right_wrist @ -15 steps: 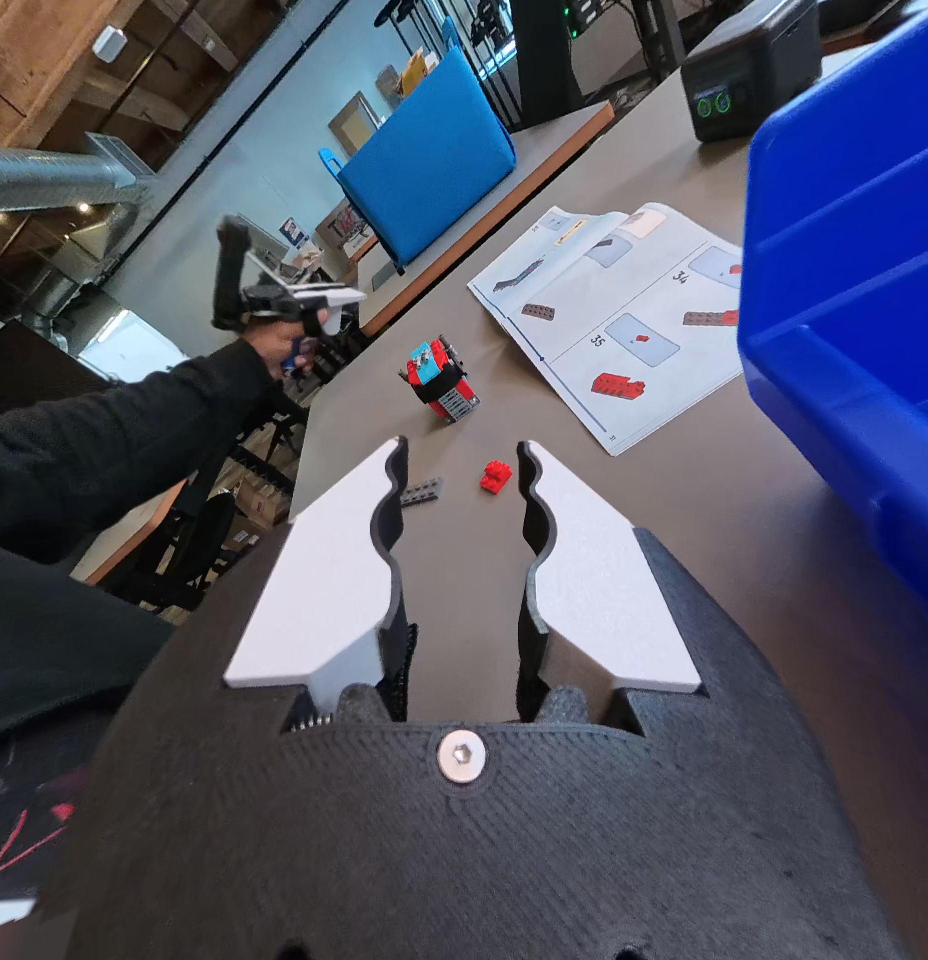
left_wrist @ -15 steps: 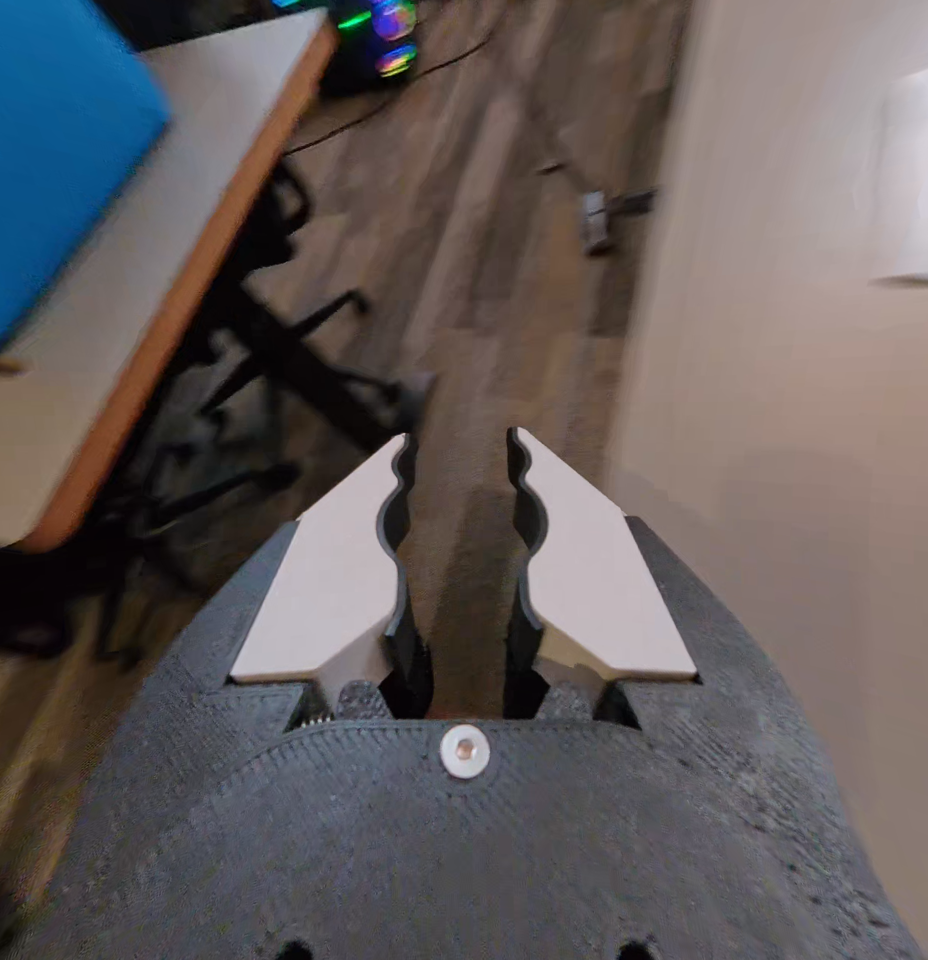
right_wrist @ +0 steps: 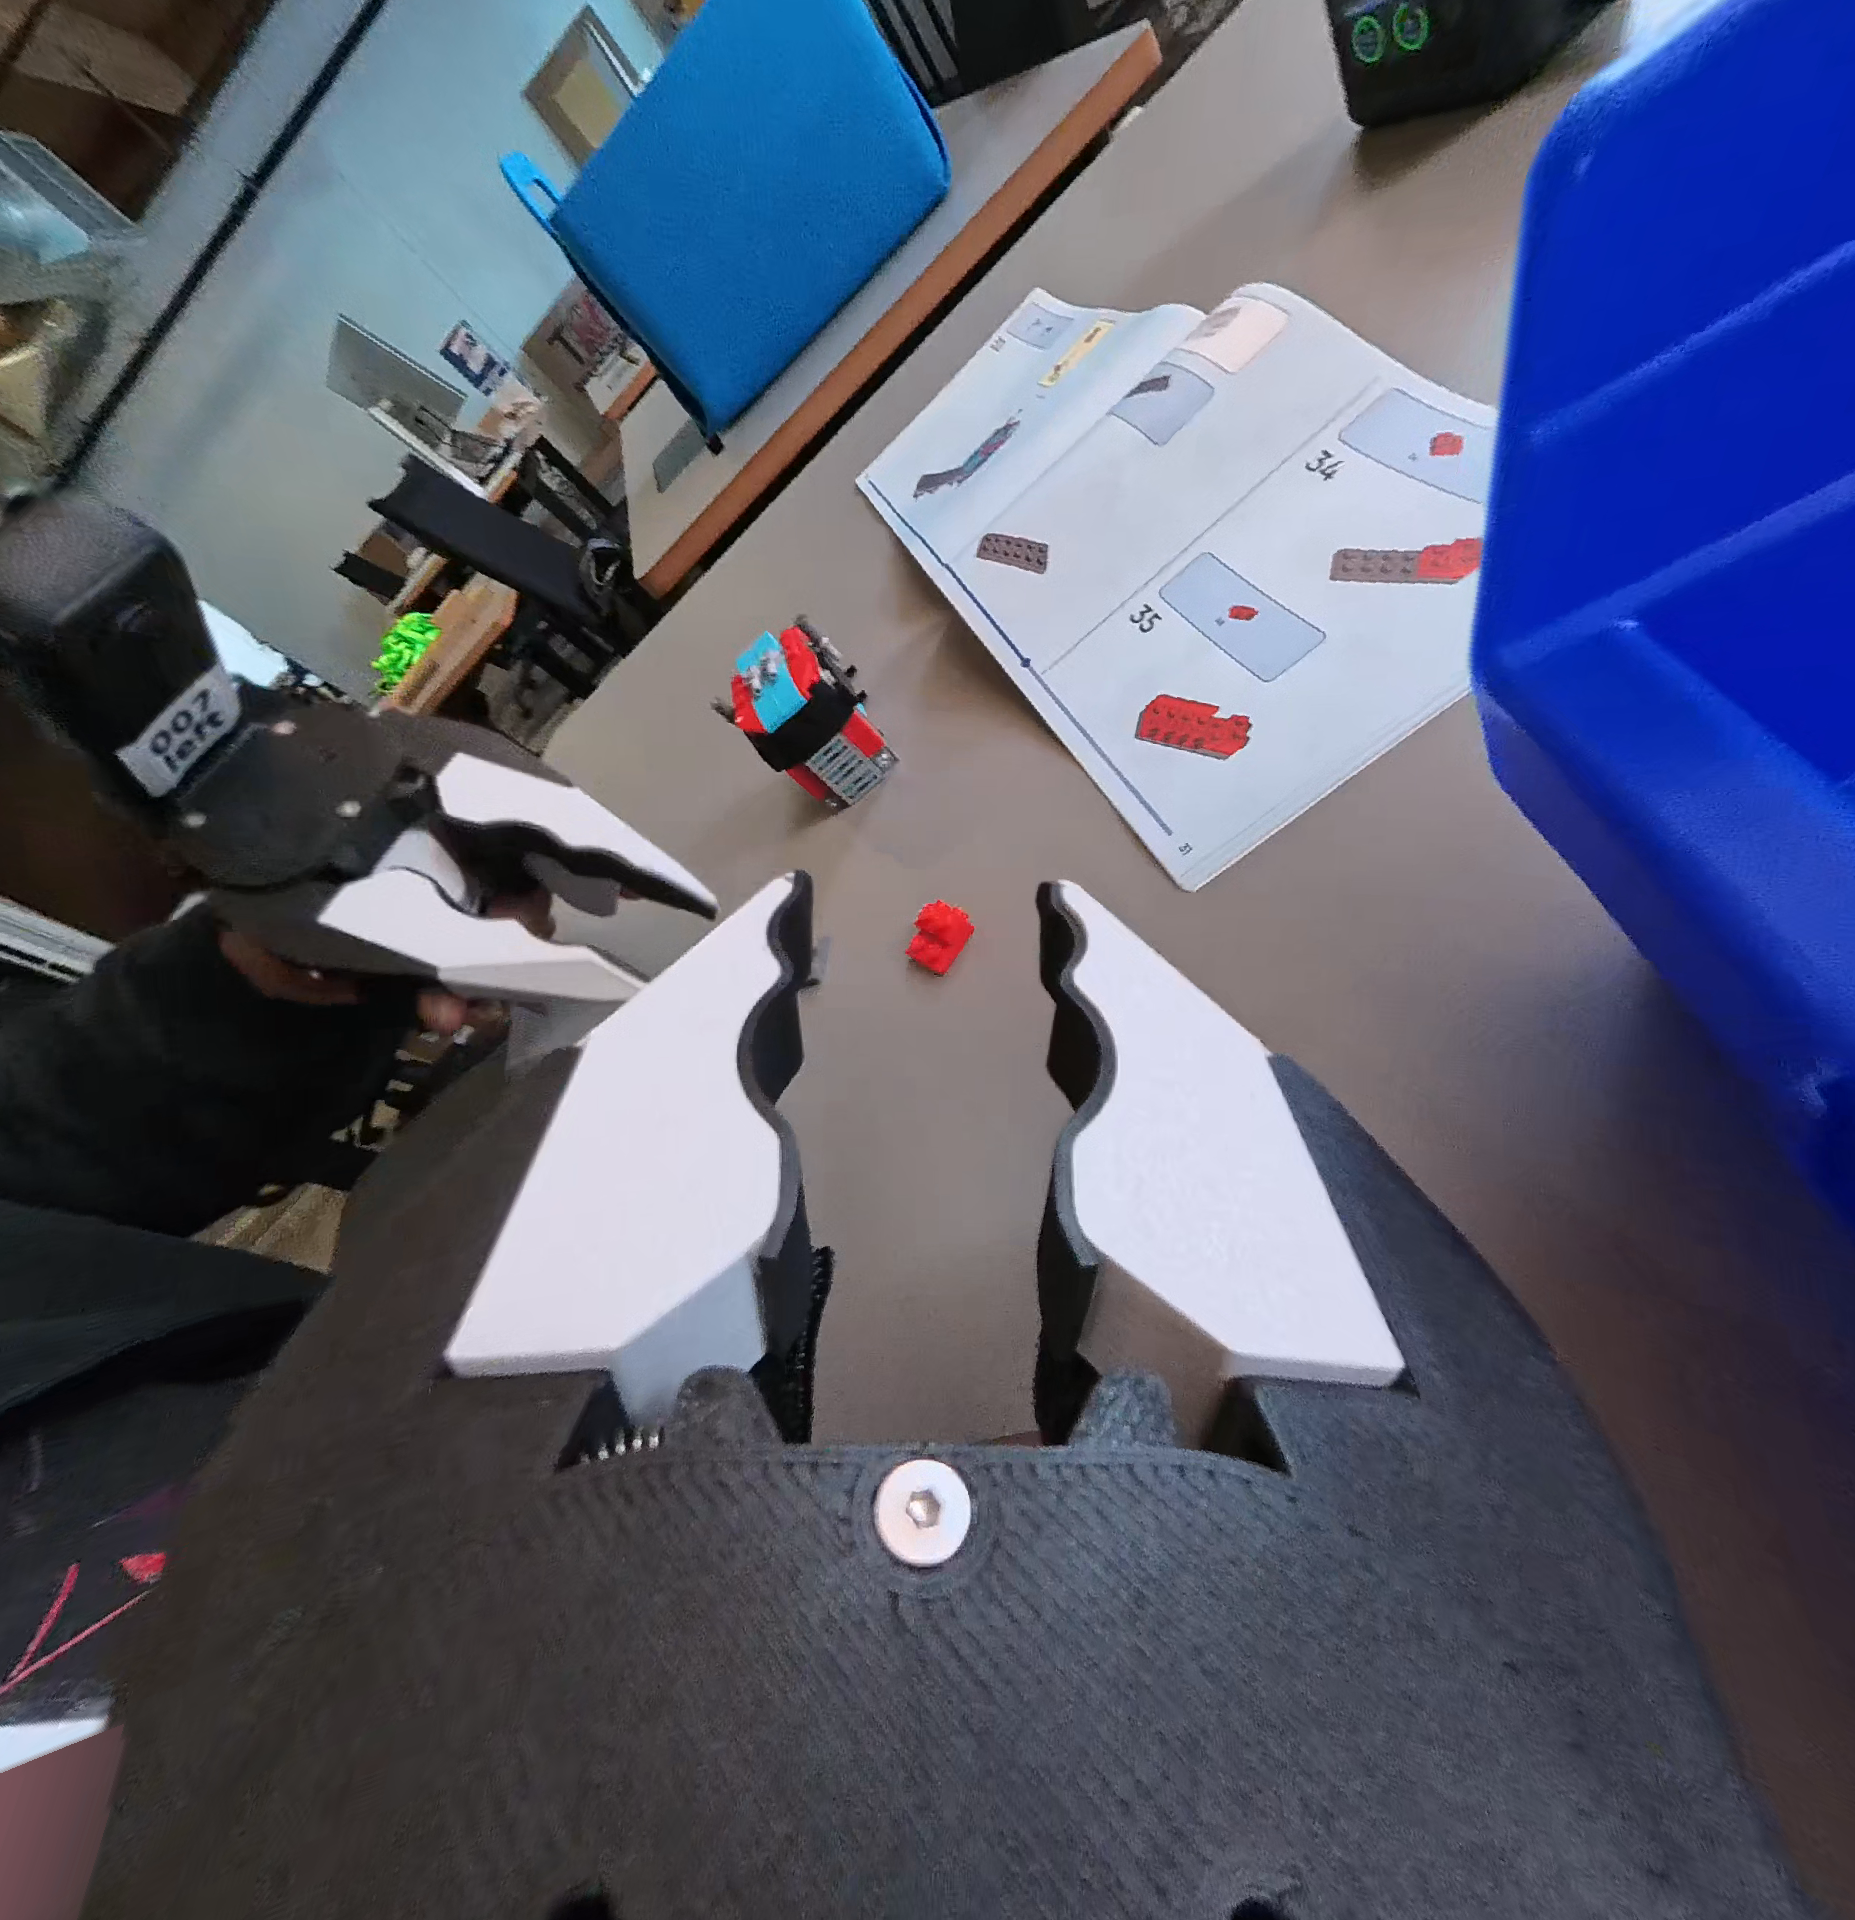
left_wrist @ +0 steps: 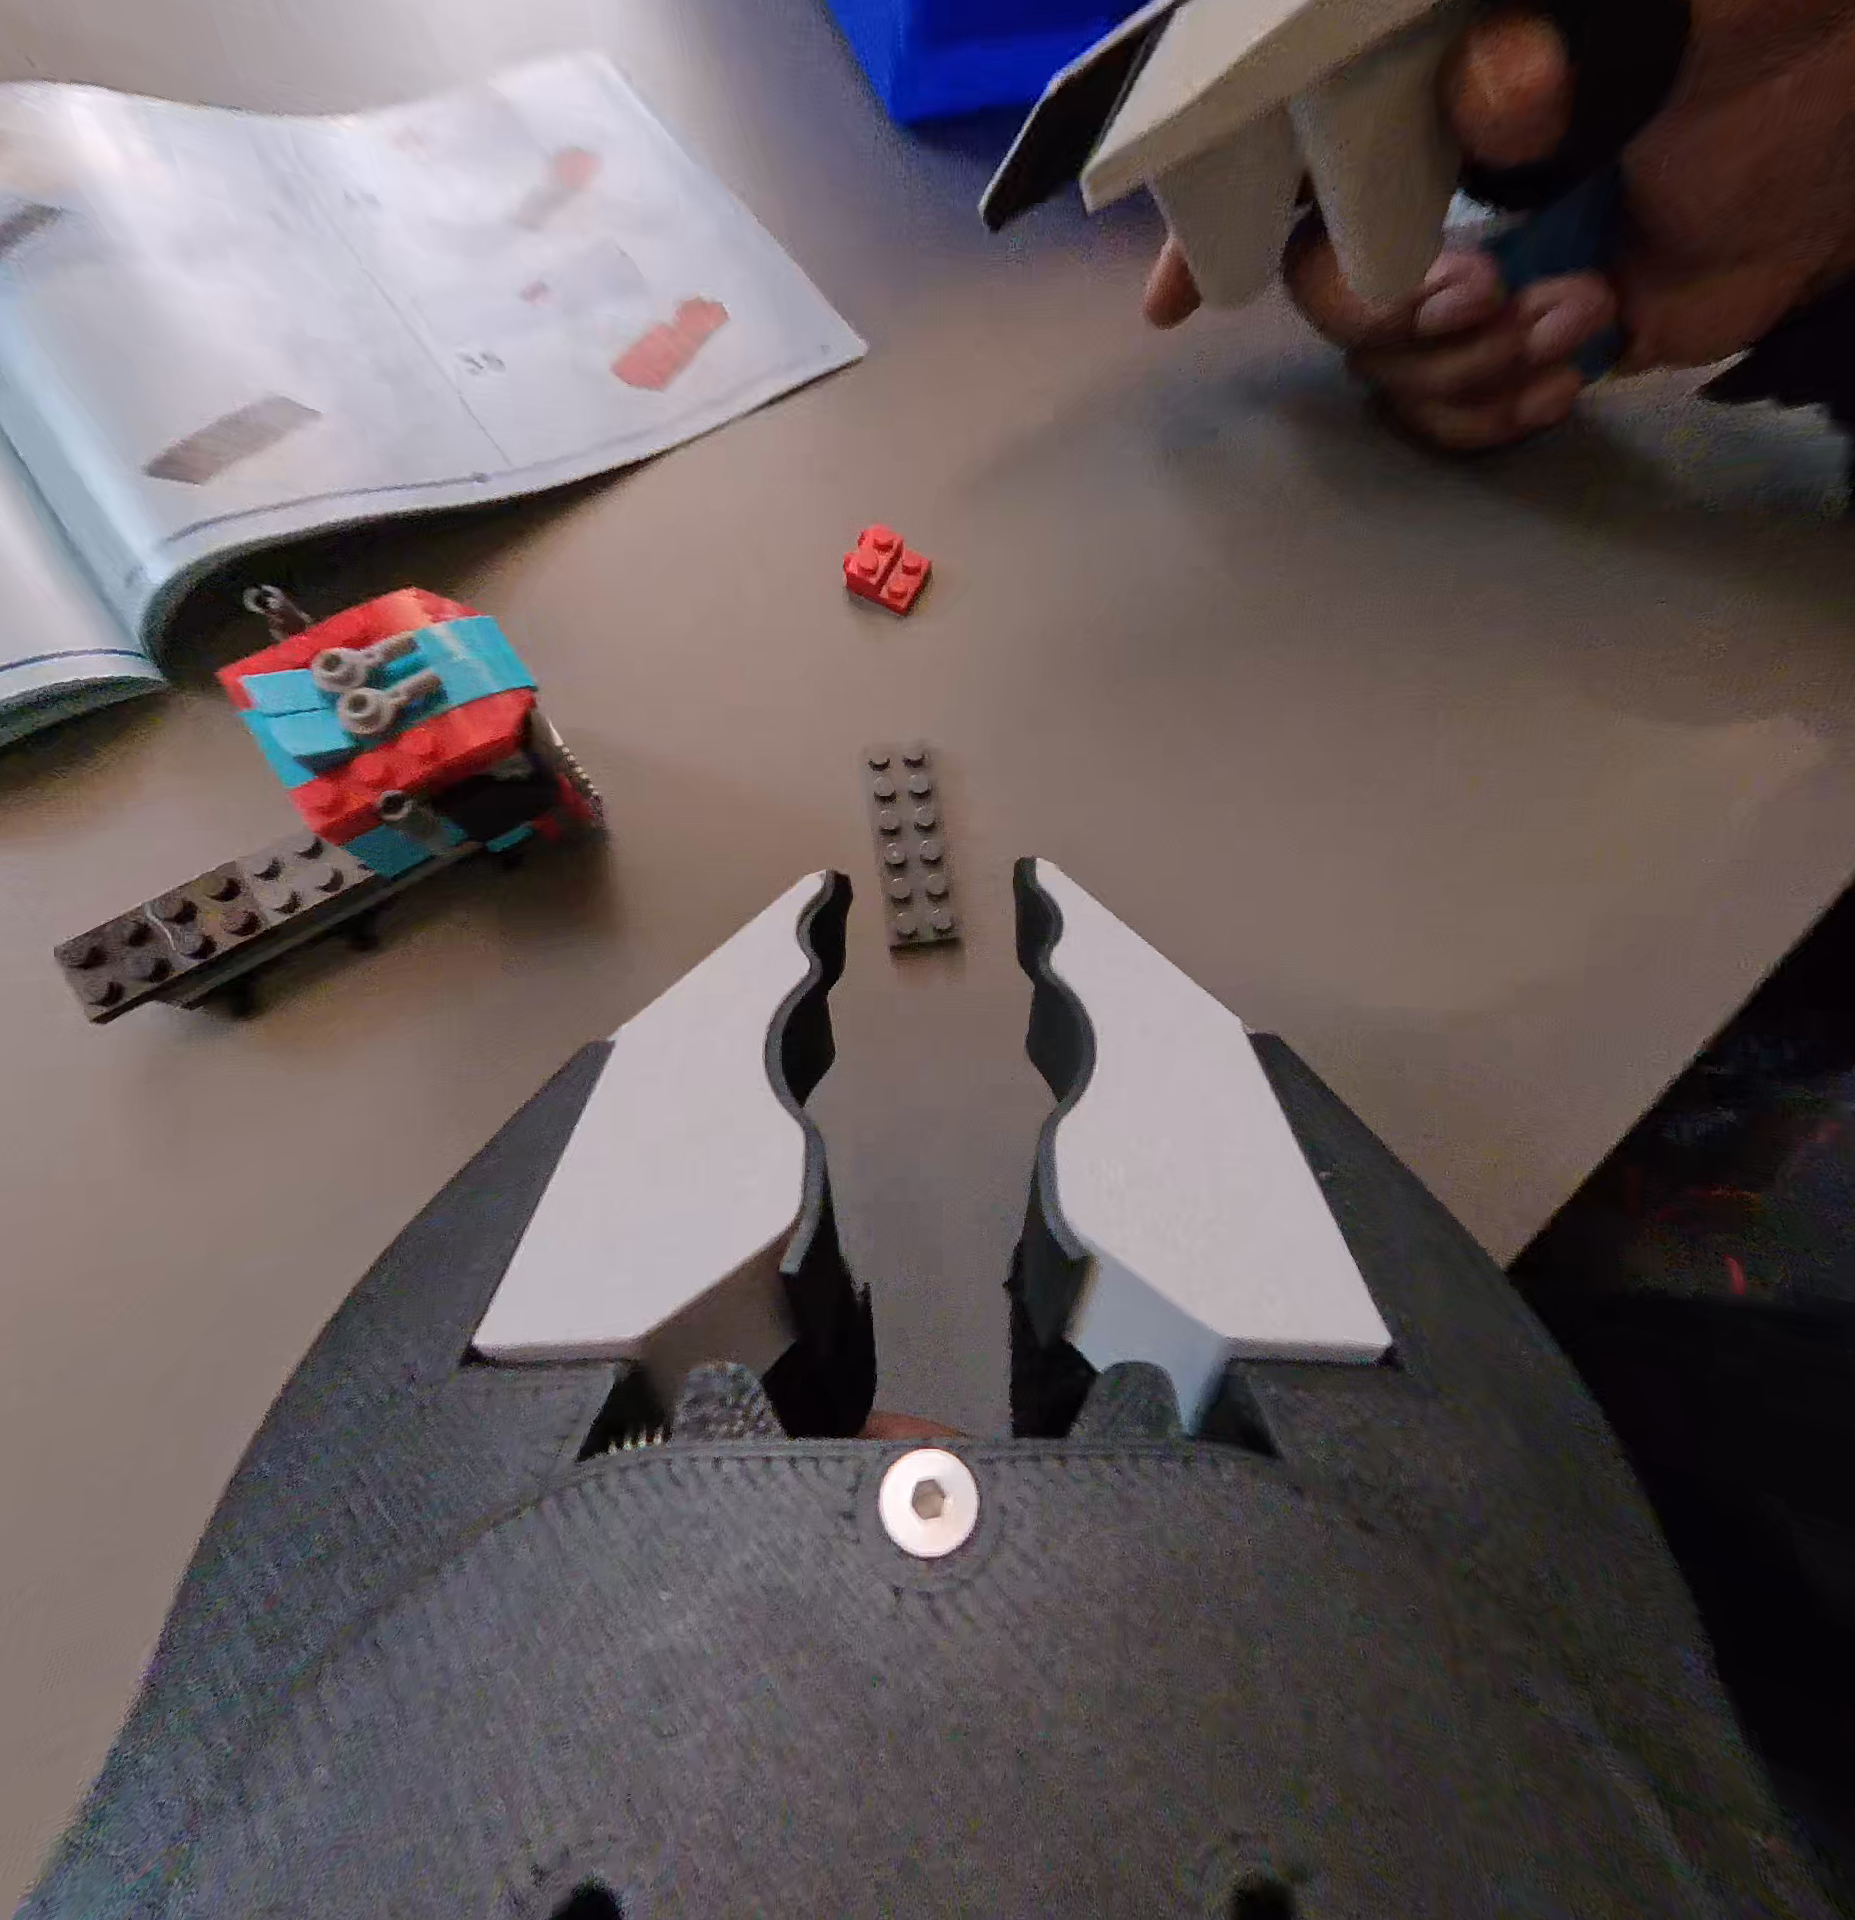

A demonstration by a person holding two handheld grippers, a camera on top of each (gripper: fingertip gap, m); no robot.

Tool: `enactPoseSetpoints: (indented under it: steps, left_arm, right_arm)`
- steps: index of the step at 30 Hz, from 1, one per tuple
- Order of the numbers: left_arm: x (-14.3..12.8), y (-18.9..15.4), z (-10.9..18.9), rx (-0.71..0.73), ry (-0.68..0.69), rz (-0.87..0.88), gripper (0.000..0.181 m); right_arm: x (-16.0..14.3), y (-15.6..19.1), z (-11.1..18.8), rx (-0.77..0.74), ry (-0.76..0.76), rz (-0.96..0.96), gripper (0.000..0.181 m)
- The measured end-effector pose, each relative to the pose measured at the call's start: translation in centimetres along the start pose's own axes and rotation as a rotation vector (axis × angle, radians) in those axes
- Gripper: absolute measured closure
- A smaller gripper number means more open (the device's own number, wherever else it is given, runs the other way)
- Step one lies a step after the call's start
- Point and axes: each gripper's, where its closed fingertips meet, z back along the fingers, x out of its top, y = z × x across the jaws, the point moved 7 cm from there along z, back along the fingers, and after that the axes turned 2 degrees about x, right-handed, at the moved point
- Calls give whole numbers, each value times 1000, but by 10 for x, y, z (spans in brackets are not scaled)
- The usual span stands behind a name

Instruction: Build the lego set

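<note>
1. Left claw (left_wrist: 928, 894): fingers spread, holding nothing, low over the grey bench (left_wrist: 1318, 779). The dark studded plate (left_wrist: 910, 847) lies flat on the bench just past the fingertips, at 12 o'clock, lined up with the gap.
2. Red brick (left_wrist: 888, 568): lies loose farther along the same 12 o'clock line, well apart from the plate.
3. Part-built truck (left_wrist: 383, 748): red and teal, lying on its side at 10 o'clock from the left claw, its black studded base toward the viewer.
4. Instruction booklet (left_wrist: 383, 281): lies open at 11 o'clock, beyond the truck.
5. Right claw (right_wrist: 923, 894): fingers spread and empty, with the red brick (right_wrist: 941, 935) just ahead between the fingertips; the blue bin (right_wrist: 1712, 520) stands at 2 o'clock.
6. Step in hand, as judged: picking up loose parts for a small sub-assembly, with neither part gripped yet.
7. Next move, as judged: the left claw lowers astride the plate and closes on its long edges; the right claw takes the brick by its sides, keeping its studs clear.
</note>
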Motion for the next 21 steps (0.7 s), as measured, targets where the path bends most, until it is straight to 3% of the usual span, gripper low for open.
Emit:
enactPoseSetpoints:
  steps: [4,7,9,14,21]
  left_arm:
    - [-6,-1,-20,35,88,-5,150]
    - [-4,-4,-25,63,84,-33,165]
    - [-2,-5,-26,58,83,-48,165]
    - [2,-6,-28,-87,30,-13,165]
    - [15,4,-18,-299,-98,-24,165]
  right_arm:
    - [2,-1,-7,-43,18,13,138]
    - [1,0,-13,-64,44,38,137]
    - [0,2,-16,-69,67,60,137]
    - [-3,9,-18,-21,112,117,136]
    - [-14,31,-23,163,234,287,132]
